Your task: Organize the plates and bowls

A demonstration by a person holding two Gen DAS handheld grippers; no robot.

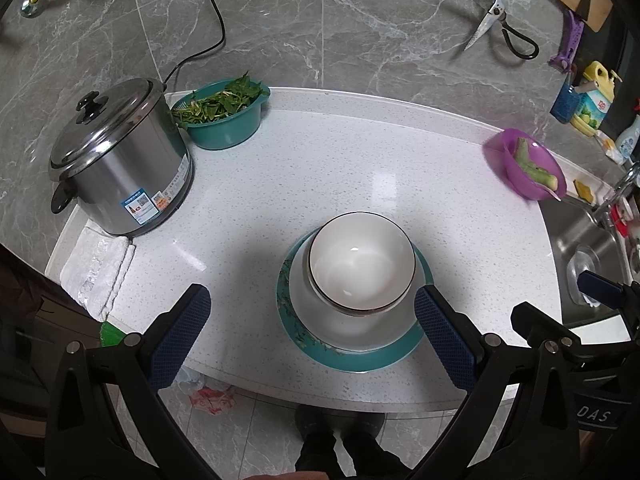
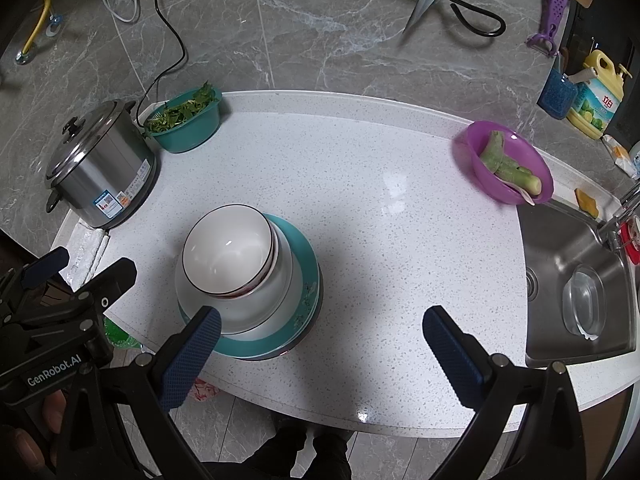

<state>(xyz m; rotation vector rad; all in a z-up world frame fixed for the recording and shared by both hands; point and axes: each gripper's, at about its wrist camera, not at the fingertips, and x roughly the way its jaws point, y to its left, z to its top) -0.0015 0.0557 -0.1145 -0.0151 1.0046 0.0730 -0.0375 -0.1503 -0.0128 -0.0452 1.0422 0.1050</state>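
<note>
Bowls (image 1: 361,260) sit nested on stacked plates (image 1: 352,354) near the tabletop (image 1: 360,152) front edge, right of the steel cooker (image 1: 120,160). Left tongs (image 1: 312,336) and right tongs (image 2: 320,352) both hang spread and empty. Judgement: stacking looks finished; withdraw without nudging the teal rim.

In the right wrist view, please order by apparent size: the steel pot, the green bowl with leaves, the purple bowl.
1. steel pot, clearly largest.
2. purple bowl and green bowl look about alike; fisheye stretch near the edges makes ranking them unsure.
</note>
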